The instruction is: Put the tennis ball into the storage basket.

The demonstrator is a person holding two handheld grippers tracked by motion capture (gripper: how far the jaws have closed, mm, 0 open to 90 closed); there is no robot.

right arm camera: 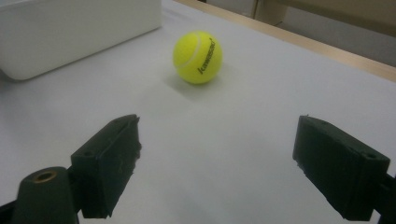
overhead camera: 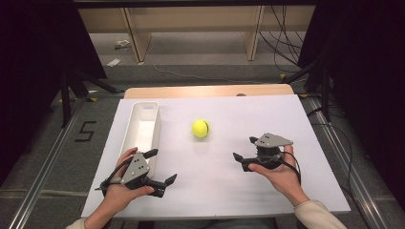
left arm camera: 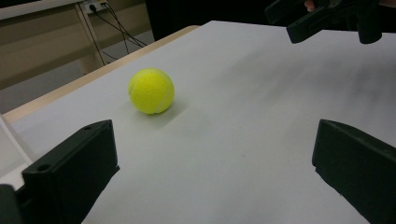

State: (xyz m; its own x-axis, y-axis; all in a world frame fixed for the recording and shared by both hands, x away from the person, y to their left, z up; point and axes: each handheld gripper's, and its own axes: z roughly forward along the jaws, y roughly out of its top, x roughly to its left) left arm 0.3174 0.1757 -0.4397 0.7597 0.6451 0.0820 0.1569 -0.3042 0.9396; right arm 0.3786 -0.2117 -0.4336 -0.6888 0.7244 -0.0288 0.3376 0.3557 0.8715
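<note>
yellow tennis ball (overhead camera: 200, 128) sits alone on the white table sheet (overhead camera: 229, 191), just to the right of the long white bin (overhead camera: 143, 125) and apart from it. i have the left gripper (overhead camera: 160, 167) low at the near left, beside the near end of the bin, its jaws spread wide with nothing between them. my right gripper (overhead camera: 244, 149) rests at the near right, jaws also wide apart and empty. from the right gripper view the ball (right arm camera: 198, 57) lies ahead of the jaws, the bin's (right arm camera: 70, 32) wall off to one side. both grippers are well short of the ball.
</note>
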